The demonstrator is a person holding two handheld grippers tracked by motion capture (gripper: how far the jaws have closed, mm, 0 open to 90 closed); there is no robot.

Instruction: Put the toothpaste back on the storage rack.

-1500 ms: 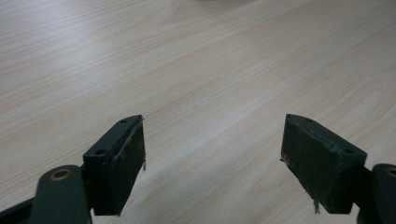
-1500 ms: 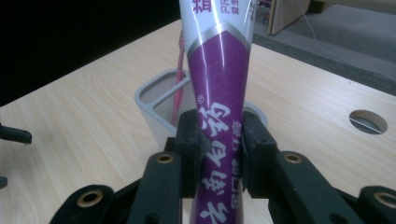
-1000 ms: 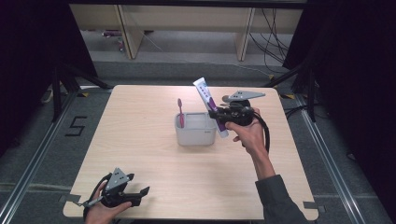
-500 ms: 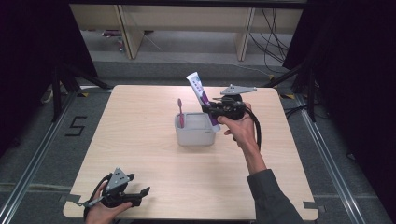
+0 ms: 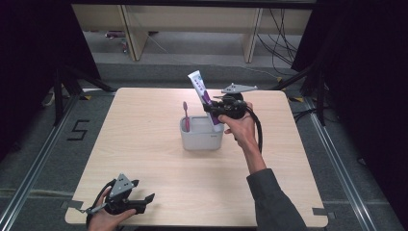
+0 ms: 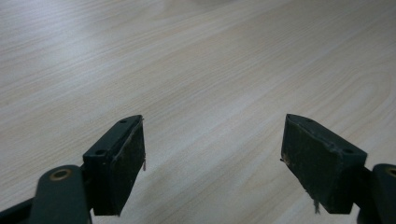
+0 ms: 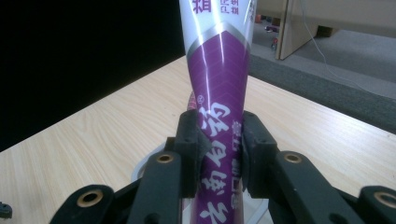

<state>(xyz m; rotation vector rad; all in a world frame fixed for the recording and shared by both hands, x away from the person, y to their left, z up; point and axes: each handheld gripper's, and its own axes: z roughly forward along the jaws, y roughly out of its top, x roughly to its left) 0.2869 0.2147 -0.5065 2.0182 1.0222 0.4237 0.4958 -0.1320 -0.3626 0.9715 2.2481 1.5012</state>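
High view shows the right gripper squeezing a purple and white toothpaste tube over the grey cup near the middle of the bench, a bit toward the far edge. A pink toothbrush stands in the cup. The left gripper rests wide open and empty at the near left corner.

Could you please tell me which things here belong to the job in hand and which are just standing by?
In the job: toothpaste tube, right gripper clamping it, grey cup below.
Standing by: pink toothbrush in the cup, open left gripper, table.
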